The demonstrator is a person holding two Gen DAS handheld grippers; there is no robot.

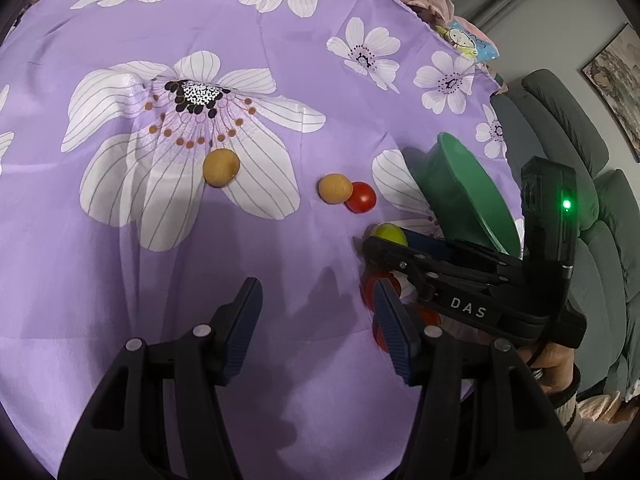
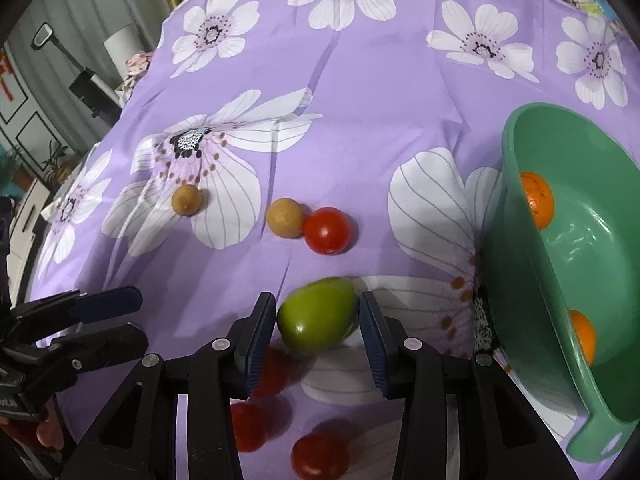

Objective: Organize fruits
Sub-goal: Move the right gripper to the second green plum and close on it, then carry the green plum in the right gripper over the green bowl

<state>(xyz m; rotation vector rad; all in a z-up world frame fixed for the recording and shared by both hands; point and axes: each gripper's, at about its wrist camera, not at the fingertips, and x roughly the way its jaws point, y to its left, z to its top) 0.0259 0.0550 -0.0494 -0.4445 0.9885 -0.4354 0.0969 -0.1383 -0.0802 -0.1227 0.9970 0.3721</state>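
Covering the table: purple floral cloth (image 2: pixel 360 80), all fruit lying on it or in the bowl.
Green bowl (image 2: pixel 520 264): tilted at the right, two oranges (image 2: pixel 538 204) inside.
Right gripper (image 2: pixel 318 320): jaws narrow, green fruit (image 2: pixel 318 320) between the pads; contact cannot be told.
Left gripper (image 1: pixel 316 320): half open over bare cloth, nothing between the fingers.
Red tomatoes: one (image 2: pixel 327 230) touching a tan fruit (image 2: pixel 285 217), beyond the green fruit; three more (image 2: pixel 320 456) under the right gripper.
Second tan fruit (image 2: pixel 187 199): apart, farther left.
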